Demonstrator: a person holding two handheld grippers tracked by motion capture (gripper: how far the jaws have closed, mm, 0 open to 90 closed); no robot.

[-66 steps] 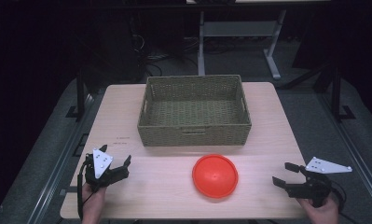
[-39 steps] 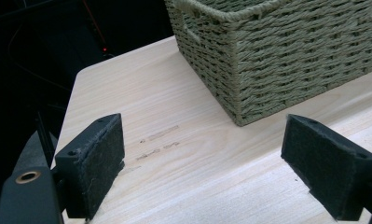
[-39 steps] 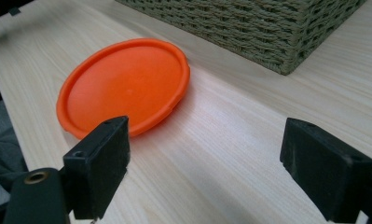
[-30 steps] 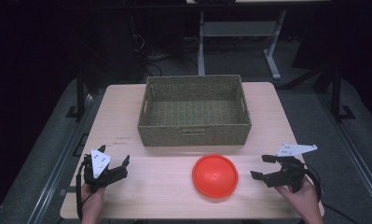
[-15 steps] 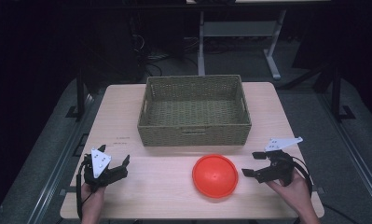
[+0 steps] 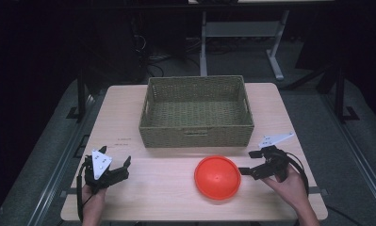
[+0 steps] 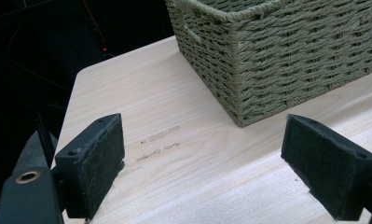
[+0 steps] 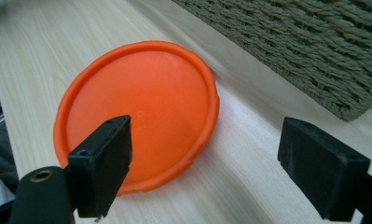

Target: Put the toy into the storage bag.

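An orange plate (image 6: 217,177) lies flat on the table near its front edge, also large in the right gripper view (image 8: 137,107). My right gripper (image 6: 249,162) is open just right of the plate, its jaws pointing left at the rim; in its own view the right gripper (image 8: 204,175) has nothing between its pads. Behind the plate stands a green woven basket (image 6: 197,133), empty inside. At the front left corner my left gripper (image 6: 114,162) rests open, facing the basket's corner (image 7: 249,60); the left gripper (image 7: 211,172) holds nothing.
The light wooden table (image 6: 152,174) has bare room between the two grippers and left of the basket. Faint marks (image 7: 158,140) show on the wood ahead of the left gripper. Dark floor and a metal table frame (image 6: 242,28) lie beyond the far edge.
My right gripper has moved leftward from the table's right edge to just beside the orange plate. The left gripper, plate and basket have stayed put.
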